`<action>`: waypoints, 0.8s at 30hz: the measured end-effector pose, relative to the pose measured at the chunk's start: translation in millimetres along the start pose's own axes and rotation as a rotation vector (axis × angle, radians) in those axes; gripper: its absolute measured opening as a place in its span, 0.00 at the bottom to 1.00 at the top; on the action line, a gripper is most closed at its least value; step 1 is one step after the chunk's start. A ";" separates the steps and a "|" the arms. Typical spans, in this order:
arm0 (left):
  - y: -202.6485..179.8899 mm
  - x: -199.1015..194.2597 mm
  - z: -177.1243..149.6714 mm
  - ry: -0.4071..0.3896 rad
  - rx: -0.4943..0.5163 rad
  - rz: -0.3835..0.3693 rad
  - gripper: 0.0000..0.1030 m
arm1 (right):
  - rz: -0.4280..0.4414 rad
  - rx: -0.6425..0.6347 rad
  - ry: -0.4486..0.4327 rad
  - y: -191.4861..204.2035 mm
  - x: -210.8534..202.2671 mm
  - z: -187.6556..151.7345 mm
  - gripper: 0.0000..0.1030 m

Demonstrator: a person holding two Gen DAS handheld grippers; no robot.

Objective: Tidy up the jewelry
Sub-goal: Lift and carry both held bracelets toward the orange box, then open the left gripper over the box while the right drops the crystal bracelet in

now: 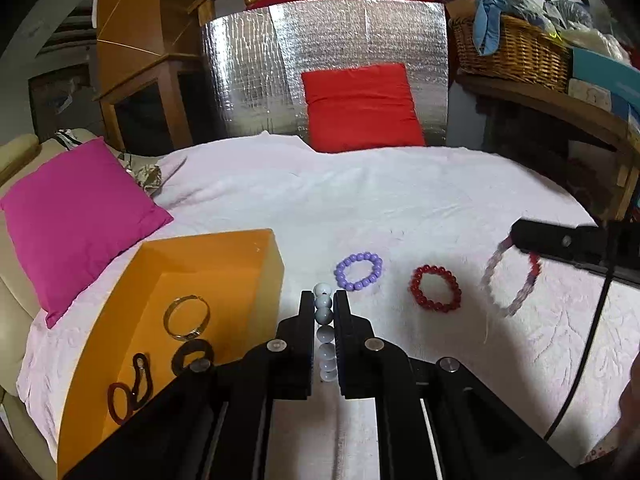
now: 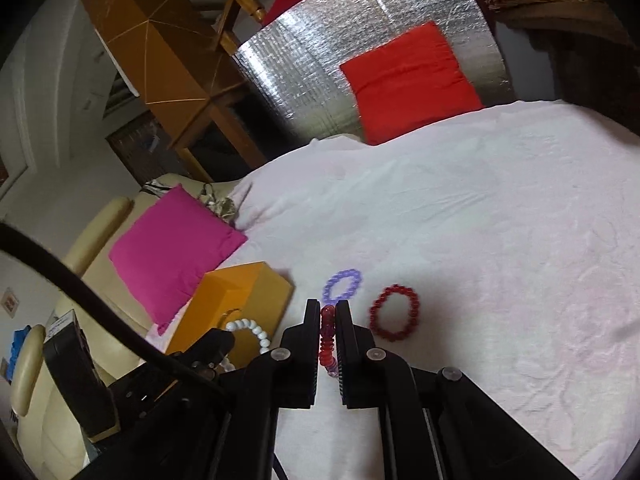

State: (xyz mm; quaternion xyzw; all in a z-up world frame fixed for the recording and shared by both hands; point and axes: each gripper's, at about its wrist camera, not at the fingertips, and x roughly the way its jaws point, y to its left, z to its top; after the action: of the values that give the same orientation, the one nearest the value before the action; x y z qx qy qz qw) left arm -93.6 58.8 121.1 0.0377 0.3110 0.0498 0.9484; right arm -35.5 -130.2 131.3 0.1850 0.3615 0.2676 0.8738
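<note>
My left gripper point(image 1: 324, 300) is shut on a white bead bracelet point(image 1: 324, 312), held just right of an open orange box point(image 1: 224, 264); it also shows in the right wrist view point(image 2: 252, 330). The box holds a gold bangle point(image 1: 187, 317) and dark hair rings point(image 1: 132, 384). My right gripper point(image 2: 328, 308) is shut on a red and pale pink bead bracelet point(image 2: 327, 336), which hangs above the cloth in the left wrist view point(image 1: 512, 280). A purple bracelet point(image 1: 359, 271) and a dark red bracelet point(image 1: 435, 288) lie on the white cloth.
A magenta cushion point(image 1: 76, 216) lies left of the box. A red cushion point(image 1: 360, 108) leans on a silver foil panel point(image 1: 248, 64) at the back. A wicker basket point(image 1: 512, 52) sits on a shelf at the right. A black cable point(image 1: 580, 360) hangs from the right gripper.
</note>
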 end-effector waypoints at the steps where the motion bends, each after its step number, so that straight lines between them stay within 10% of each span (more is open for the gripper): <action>1: 3.1 -2.4 1.1 -0.008 -0.007 0.002 0.09 | 0.003 -0.011 0.003 5.3 3.2 -0.9 0.08; 24: 76.4 -27.8 2.7 -0.061 -0.119 0.090 0.09 | 0.111 -0.094 0.036 73.9 33.6 -23.4 0.08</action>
State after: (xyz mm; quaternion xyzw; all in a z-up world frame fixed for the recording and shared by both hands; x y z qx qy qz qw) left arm -119.7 131.2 147.4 -0.0034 0.2763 0.1098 0.9548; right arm -57.2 -48.7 135.9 0.1588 0.3533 0.3355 0.8587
